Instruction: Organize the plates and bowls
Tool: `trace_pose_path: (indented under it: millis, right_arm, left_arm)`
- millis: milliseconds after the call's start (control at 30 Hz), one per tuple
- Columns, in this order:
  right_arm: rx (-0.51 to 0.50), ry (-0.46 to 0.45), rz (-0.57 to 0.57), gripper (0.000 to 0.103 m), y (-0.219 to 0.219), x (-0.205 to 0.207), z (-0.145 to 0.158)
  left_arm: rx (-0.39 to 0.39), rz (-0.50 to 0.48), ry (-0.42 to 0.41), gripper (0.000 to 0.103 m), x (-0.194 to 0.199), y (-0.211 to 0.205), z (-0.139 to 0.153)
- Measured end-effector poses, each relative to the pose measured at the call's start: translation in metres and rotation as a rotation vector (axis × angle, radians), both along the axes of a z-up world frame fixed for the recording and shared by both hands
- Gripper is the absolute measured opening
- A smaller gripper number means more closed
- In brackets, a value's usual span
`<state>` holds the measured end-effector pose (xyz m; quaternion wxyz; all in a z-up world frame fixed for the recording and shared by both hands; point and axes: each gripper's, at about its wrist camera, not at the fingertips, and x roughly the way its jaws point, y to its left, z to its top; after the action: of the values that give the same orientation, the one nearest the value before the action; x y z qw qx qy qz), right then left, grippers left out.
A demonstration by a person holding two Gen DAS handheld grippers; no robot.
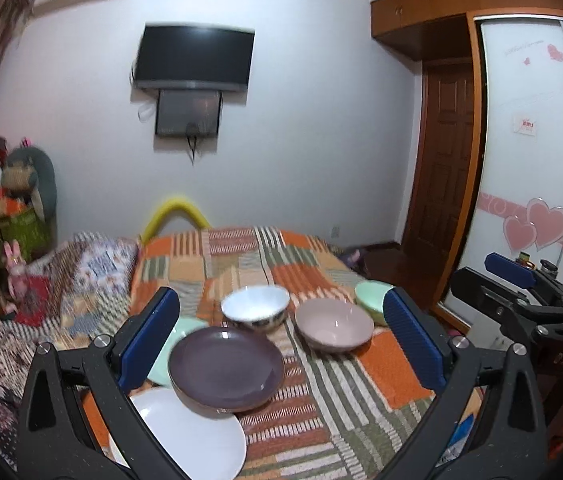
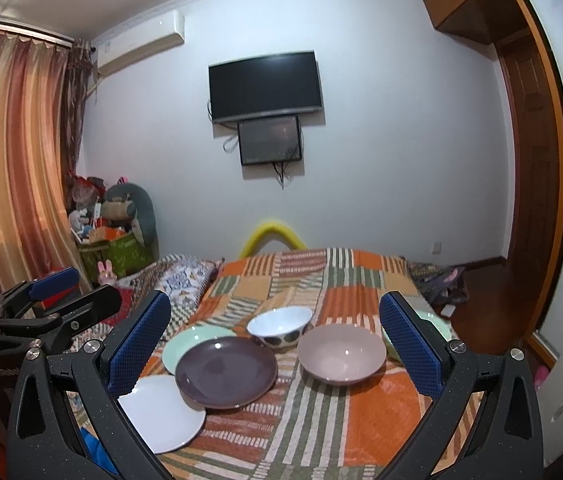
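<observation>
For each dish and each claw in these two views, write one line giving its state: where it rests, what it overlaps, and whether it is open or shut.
Purple plate: overlapping white and green plates.
White plate: flat on blanket.
Green plate: partly covered.
Patterned bowl: upright, empty.
Pink bowl: upright, empty.
Green bowl: upright.
Left claw: open.
Right claw: open.

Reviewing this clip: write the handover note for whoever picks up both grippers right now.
Left gripper and right gripper: both open, empty, hovering above the bed.
On the blanket: purple plate overlapping the white plate and green plate; patterned bowl, pink bowl and green bowl stand separately.
Done: nothing sorted yet.
Left: stack plates, nest bowls.
</observation>
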<state>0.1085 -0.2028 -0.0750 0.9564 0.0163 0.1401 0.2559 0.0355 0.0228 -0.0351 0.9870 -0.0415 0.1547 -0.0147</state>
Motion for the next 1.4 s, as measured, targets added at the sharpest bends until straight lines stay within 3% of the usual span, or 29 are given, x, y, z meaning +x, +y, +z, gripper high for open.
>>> trace_pose_path:
  millis: [100,233,333,433,600,867,1000,1067,1133,1300,1400]
  right_arm:
    - [-0.006,0.067,-0.011,0.103,0.004,0.019,-0.018]
    - [-0.043,0.142,-0.005,0.088,0.013,0.038,-0.037]
    - [-0.066,0.198,0.01,0.078,0.021,0.05,-0.052]
    - [-0.084,0.243,0.023,0.075,0.028,0.062,-0.066]
    - [-0.132,0.319,0.076,0.071,0.043,0.079,-0.086]
    - [-0.2,0.436,0.149,0.067,0.075,0.109,-0.12]
    - [-0.245,0.478,0.158,0.058,0.092,0.124,-0.136]
    - [-0.252,0.506,0.163,0.053,0.097,0.133,-0.143]
    - [-0.251,0.549,0.169,0.047,0.1,0.14,-0.149]
    - [-0.246,0.608,0.155,0.039,0.103,0.151,-0.162]
    - [-0.253,0.644,0.16,0.029,0.107,0.155,-0.169]
  left_arm:
    - [-0.024,0.019,0.047,0.103,0.018,0.014,-0.017]
    - [-0.057,0.055,0.118,0.084,0.04,0.029,-0.044]
    - [-0.057,0.063,0.159,0.082,0.059,0.045,-0.065]
    - [-0.071,0.077,0.238,0.076,0.071,0.056,-0.086]
    - [-0.107,0.086,0.335,0.075,0.09,0.082,-0.112]
    - [-0.089,0.101,0.462,0.065,0.131,0.128,-0.151]
    - [-0.088,0.109,0.508,0.059,0.149,0.148,-0.169]
    - [-0.096,0.101,0.531,0.046,0.158,0.154,-0.177]
    - [-0.104,0.092,0.552,0.042,0.165,0.158,-0.185]
    - [-0.095,0.081,0.568,0.042,0.178,0.163,-0.198]
    - [-0.105,0.075,0.59,0.041,0.186,0.169,-0.204]
